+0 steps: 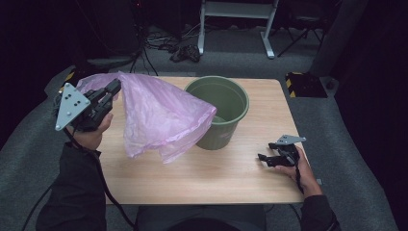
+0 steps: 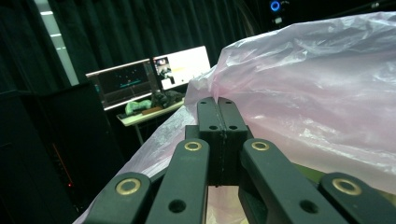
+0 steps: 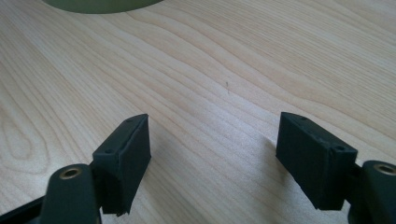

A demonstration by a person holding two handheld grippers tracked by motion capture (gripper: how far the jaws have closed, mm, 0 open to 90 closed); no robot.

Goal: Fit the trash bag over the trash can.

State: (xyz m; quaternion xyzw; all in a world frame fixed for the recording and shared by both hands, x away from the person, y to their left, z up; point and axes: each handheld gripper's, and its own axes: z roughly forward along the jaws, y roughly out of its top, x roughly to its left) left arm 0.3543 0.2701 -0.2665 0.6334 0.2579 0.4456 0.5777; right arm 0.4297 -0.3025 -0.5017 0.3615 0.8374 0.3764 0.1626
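Pink bag (image 1: 159,118) drapes rightward onto bin (image 1: 219,113), pinched by left tongs (image 1: 114,89); right tongs (image 1: 263,159) spread.

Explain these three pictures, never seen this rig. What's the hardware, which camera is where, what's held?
No robot: a person holds a two-jaw tool in each hand. The high view looks down on a wooden table with a green bucket. The left hand-held gripper is raised, jaws shut on a pink plastic bag draped against the bucket. The left gripper view looks along those jaws at the bag. The right hand-held gripper rests low on the table, open and empty; its own camera gives the right gripper view.
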